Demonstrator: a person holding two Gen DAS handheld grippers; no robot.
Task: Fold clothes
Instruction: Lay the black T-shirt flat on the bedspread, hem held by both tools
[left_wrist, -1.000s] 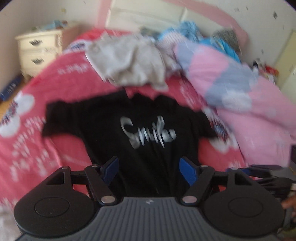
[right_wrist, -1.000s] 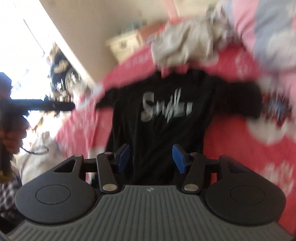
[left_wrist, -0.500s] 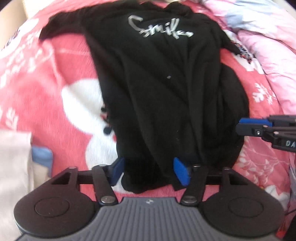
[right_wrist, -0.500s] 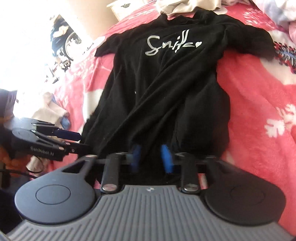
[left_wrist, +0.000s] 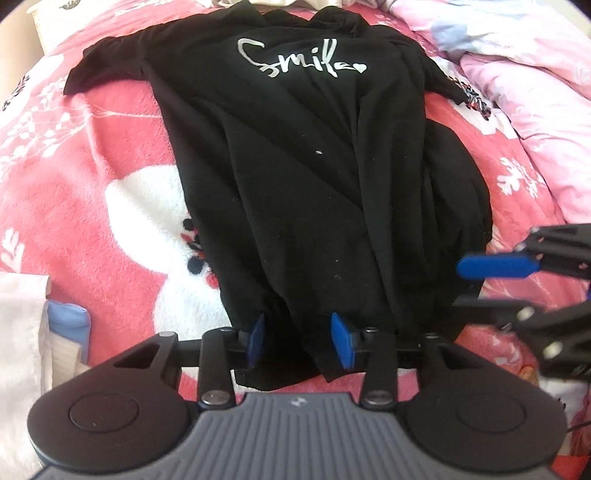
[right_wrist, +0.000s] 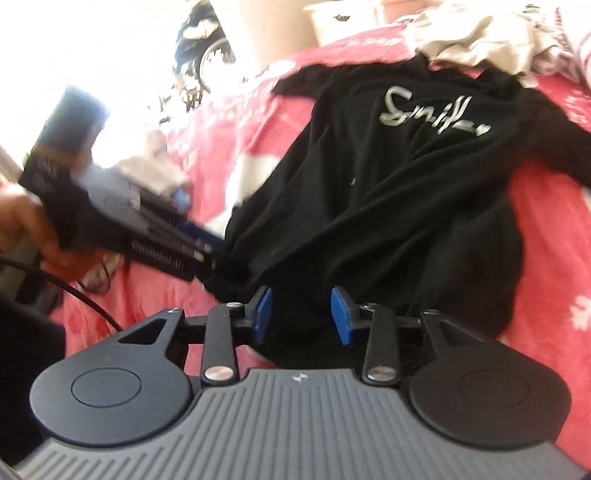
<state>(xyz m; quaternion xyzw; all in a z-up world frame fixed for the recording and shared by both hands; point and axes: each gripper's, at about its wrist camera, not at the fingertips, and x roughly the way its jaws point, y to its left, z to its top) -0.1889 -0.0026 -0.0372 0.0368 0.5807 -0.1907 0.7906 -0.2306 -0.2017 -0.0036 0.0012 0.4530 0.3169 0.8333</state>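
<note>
At the near hem of the black T-shirt (left_wrist: 317, 192), the left tongs (left_wrist: 300, 339) are closing, bunched fabric sitting between the blue pads (left_wrist: 341, 338) but not yet pinched. Over on the other side, the right tongs (right_wrist: 302, 316) are opening, dark cloth lying in the gap, pads clear of it. The shirt lies face up on the bed, silver "Smile" lettering (left_wrist: 299, 61) toward the far end, sleeves spread, creases running lengthwise. Beneath it, the red blanket (left_wrist: 92, 155) with white snow figures; a pink quilt (left_wrist: 524, 66) bunches at the right, beige clothes (right_wrist: 487, 40) beyond the collar.
</note>
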